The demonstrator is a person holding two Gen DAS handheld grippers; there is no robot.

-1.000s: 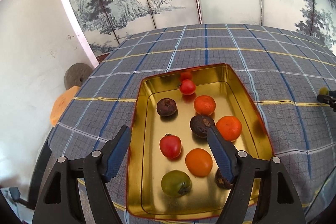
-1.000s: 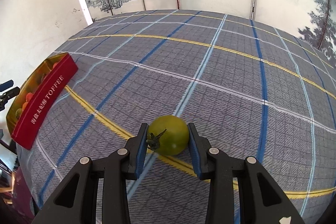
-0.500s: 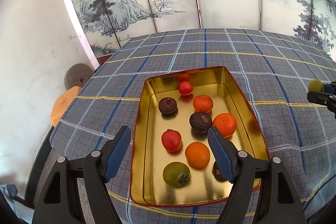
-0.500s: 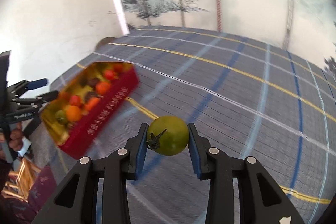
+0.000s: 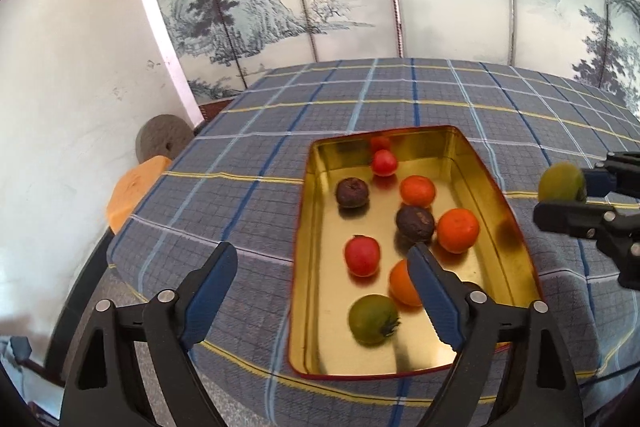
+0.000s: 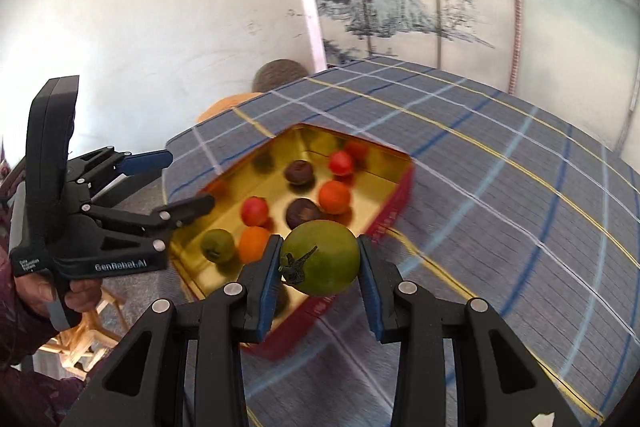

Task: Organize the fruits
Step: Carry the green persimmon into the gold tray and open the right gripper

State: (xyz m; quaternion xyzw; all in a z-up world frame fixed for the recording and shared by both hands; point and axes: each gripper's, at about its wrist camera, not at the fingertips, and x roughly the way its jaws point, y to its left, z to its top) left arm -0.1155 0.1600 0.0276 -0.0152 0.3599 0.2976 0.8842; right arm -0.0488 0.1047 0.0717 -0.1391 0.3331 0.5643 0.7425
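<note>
Plaid tablecloth [image 5: 360, 99] under fruit-filled tin [image 5: 316, 227], opening empty left claw [image 5: 320, 279] beside; right claw [image 6: 318, 263] pinching green tomato [image 6: 320, 257], seemingly airborne.

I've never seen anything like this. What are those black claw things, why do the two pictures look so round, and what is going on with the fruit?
There is no robot here. A person holds a two-finger gripper in each hand, and each gripper carries a wide-angle camera looking along its fingers, hence the round pictures. One picture is from the left gripper, the other from the right gripper. On the checked tablecloth sits a gold tin holding red, orange, dark and green fruits. The right gripper grips a green tomato beside the tin. The left gripper holds nothing; its jaws are opening over the tin's near end.
</note>
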